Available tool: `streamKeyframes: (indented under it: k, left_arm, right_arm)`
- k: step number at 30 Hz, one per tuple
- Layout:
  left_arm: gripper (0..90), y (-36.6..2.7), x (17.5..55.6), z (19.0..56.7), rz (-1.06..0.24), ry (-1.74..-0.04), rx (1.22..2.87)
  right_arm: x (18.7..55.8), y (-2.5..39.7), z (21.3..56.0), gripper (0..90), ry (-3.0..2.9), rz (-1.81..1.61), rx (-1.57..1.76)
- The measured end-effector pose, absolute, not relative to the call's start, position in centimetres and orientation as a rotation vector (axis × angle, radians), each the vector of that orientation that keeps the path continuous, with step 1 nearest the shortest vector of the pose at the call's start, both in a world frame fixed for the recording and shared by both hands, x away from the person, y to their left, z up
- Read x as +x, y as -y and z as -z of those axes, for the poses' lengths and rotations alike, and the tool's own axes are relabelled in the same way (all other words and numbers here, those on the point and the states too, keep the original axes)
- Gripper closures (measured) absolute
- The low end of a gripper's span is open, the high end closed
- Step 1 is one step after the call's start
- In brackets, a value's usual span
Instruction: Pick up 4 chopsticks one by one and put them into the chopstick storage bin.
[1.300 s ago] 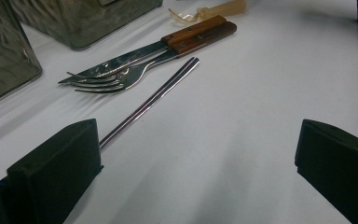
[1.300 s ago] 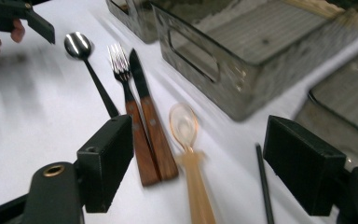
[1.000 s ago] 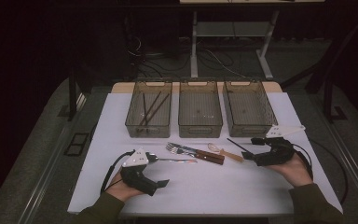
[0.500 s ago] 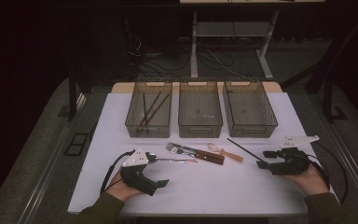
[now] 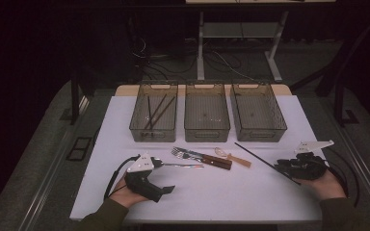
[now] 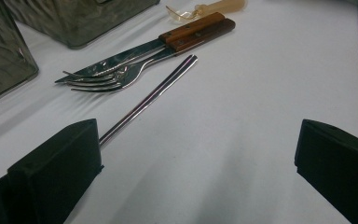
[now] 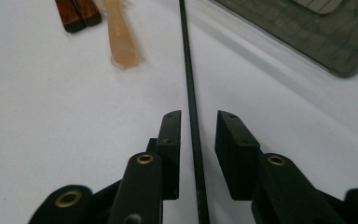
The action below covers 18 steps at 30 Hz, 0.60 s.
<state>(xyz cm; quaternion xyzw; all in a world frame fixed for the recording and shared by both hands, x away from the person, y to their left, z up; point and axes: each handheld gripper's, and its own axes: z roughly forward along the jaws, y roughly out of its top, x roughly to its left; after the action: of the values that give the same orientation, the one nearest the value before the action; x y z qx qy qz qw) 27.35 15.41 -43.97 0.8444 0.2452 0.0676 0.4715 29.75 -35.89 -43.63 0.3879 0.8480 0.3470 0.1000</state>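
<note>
The right gripper (image 7: 196,140) straddles the black chopstick (image 7: 189,88) lying flat on the worktop (image 7: 51,116), jaws parted and untouching. Closing comes next, I judge. Beyond, the bins (image 5: 257,113). The left gripper (image 6: 191,154), jaws wide, rests by a steel handle (image 6: 154,95).

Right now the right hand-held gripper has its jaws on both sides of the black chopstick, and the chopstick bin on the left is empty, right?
Not quite. The left bin is not empty: the high view shows dark chopsticks lying in it. The rest holds: in the right gripper view the right hand-held gripper has its jaws either side of the black chopstick, with gaps showing.
</note>
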Motion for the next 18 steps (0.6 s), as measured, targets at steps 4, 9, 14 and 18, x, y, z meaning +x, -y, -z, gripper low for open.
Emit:
streamKeyframes:
  k: [4,9,14,18]
  left_arm:
    - [0.0,-15.38,27.32,43.97,-0.166,-0.6,2.068]
    - [0.0,-15.33,27.34,44.02,-0.165,-0.6,2.071]
    - [0.0,-15.31,27.34,44.04,-0.165,-0.598,2.073]
    - [0.0,-15.3,27.34,44.05,-0.165,-0.596,2.075]
  right_arm:
    - [29.93,36.06,43.89,74.7,-2.522,-1.014,1.142]
    - [30.05,35.84,44.17,76.6,-2.55,-0.999,1.142]
    - [30.2,35.59,44.47,78.5,-2.57,-0.967,1.124]
    - [30.12,35.58,44.58,81.8,-2.562,-0.959,1.106]
